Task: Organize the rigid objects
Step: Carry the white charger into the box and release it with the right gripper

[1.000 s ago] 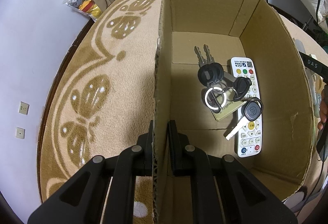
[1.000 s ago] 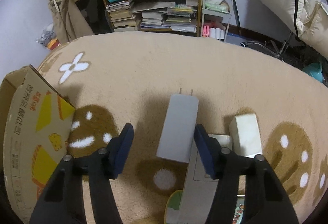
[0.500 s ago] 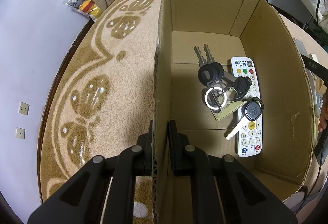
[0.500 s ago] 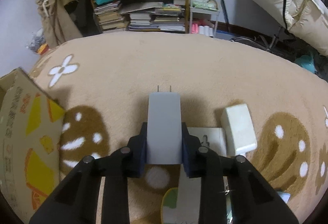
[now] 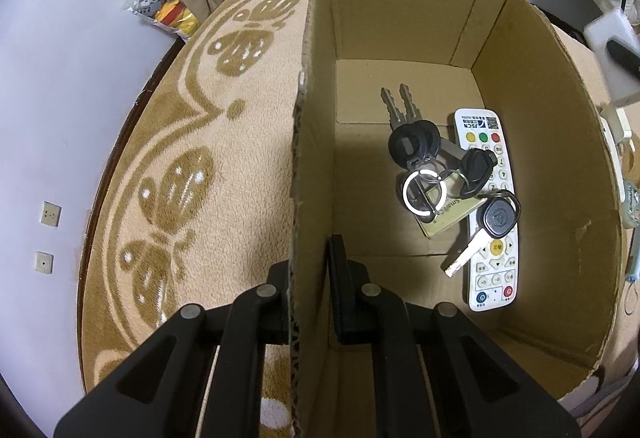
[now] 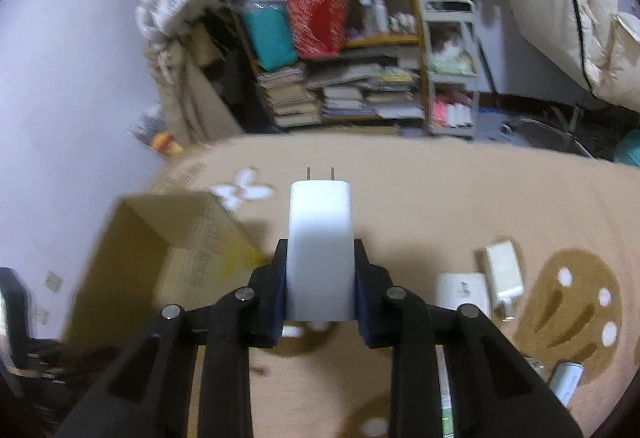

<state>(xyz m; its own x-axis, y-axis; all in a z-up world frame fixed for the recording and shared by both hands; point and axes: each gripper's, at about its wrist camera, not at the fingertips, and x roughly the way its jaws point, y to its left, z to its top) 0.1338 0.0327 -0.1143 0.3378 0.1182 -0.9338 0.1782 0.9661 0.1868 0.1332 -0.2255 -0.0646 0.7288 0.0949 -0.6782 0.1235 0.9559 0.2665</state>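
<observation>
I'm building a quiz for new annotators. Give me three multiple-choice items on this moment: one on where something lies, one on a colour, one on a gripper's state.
1. Where does the white remote control lie?
A. on the rug
B. inside the cardboard box
C. on the bookshelf

2. What colour is the charger in the right gripper?
A. black
B. red
C. white

3. What is the left gripper doing?
A. clamped on the box wall
B. open above the keys
C. holding the remote

Key:
1 B: the remote control rests on the floor of the cardboard box, partly under the bunch of keys.
2 C: the charger, prongs pointing away, is white between the fingers of the right gripper.
3 A: the left gripper has one finger on each side of the box's left wall.
</observation>
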